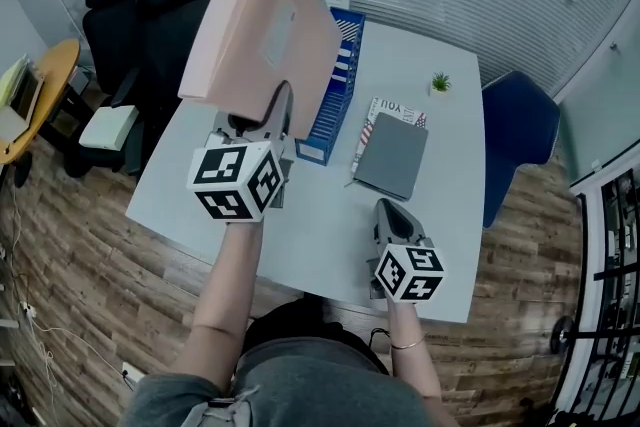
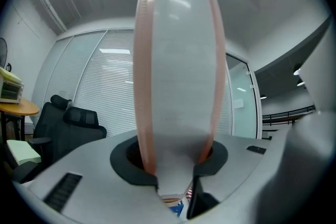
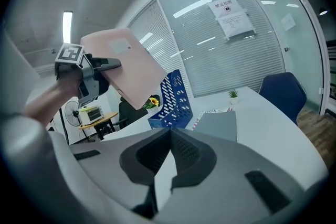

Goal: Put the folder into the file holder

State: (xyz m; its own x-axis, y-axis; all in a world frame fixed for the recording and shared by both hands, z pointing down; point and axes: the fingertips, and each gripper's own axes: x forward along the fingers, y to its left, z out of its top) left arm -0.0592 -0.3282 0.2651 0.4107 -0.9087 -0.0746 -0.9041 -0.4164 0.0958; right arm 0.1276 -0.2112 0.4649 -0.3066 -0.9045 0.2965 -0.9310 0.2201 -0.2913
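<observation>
A thick pink folder [image 1: 265, 15] is held up in the air, tilted, just left of the blue slotted file holder [image 1: 335, 85] on the white table [image 1: 310, 235]. My left gripper [image 1: 268, 110] is shut on the folder's lower edge. In the left gripper view the folder [image 2: 178, 71] stands edge-on between the jaws of that gripper [image 2: 176, 165]. My right gripper [image 1: 385, 210] rests low near the table's front edge, shut and holding nothing. From the right gripper view, beyond its own tips [image 3: 168, 136], the pink folder [image 3: 131, 68] hangs above and left of the file holder [image 3: 170, 99].
A grey notebook [image 1: 392, 155] lies on a magazine right of the file holder. A small potted plant [image 1: 440, 82] stands at the table's far side. A blue chair [image 1: 515, 130] is at the right, a black chair [image 1: 150, 15] and a round wooden table [image 1: 40, 85] at the left.
</observation>
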